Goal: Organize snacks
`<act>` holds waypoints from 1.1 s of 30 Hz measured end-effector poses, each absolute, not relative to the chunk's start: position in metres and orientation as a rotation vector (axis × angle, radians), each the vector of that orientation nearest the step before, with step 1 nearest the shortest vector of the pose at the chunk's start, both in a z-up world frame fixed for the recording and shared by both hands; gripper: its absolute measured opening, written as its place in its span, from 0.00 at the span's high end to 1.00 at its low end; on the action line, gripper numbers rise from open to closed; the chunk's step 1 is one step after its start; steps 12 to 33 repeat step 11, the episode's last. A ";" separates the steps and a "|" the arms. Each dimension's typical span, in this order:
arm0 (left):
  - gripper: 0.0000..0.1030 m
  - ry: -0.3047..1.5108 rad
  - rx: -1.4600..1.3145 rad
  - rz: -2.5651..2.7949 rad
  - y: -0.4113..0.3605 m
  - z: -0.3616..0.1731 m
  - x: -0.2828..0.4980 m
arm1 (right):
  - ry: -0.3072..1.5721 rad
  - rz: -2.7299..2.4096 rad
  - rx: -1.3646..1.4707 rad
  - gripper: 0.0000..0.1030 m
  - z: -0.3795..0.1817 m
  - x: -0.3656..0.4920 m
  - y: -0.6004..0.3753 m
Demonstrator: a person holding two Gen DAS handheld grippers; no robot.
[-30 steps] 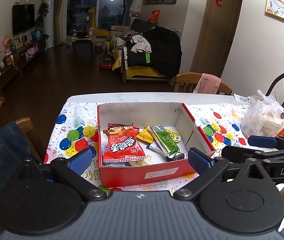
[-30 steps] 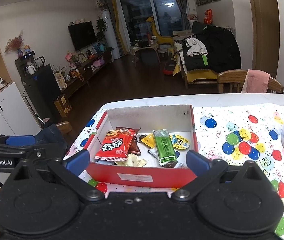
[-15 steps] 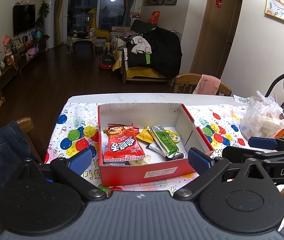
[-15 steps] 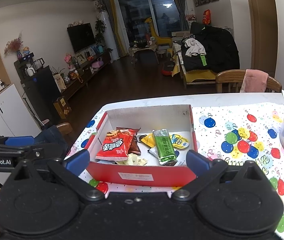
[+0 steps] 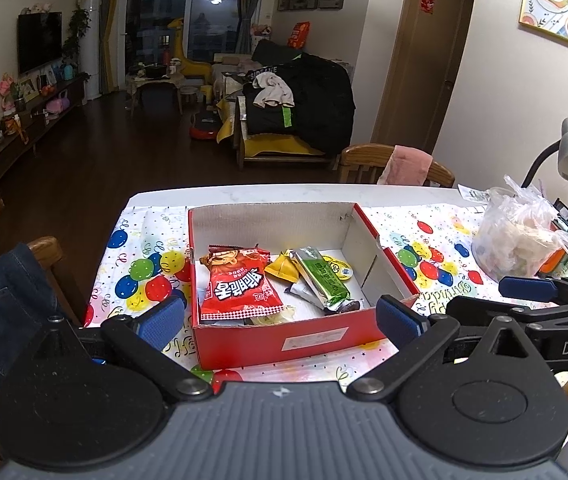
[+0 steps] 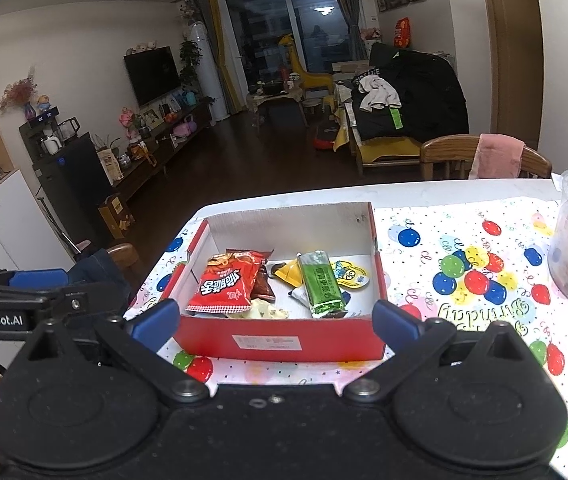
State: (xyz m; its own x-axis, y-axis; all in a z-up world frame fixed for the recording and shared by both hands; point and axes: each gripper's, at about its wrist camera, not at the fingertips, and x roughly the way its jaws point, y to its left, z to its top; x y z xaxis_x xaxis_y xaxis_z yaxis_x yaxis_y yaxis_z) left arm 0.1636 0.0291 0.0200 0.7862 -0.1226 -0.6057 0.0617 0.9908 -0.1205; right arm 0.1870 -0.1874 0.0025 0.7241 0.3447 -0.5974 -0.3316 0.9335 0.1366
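Change: against a second ago, we see almost nothing moved; both views sit a touch higher over the box (image 5: 284,342), the snacks unshifted.
Meaning: we judge the sorting either finished or paused, with no pick under way.
Left gripper (image 5: 279,318): fingers spread wide, holding nothing, hovering before the box's near wall.
Right gripper (image 6: 275,318): fingers likewise released and empty.
Snacks: red packet (image 5: 239,286), green bar (image 5: 322,274) and yellow wrapper (image 5: 281,270) lie in the box on the bench (image 5: 424,240).
Bag (image 5: 520,240): apart, on the right.
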 end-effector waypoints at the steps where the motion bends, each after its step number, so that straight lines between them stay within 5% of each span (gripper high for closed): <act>1: 0.00 0.660 -0.097 -0.105 0.029 0.020 0.163 | 0.663 0.369 0.022 0.00 0.003 0.186 -0.187; 33: 0.00 0.688 -0.102 -0.138 0.029 0.012 0.157 | 0.685 0.298 0.054 0.00 -0.006 0.173 -0.198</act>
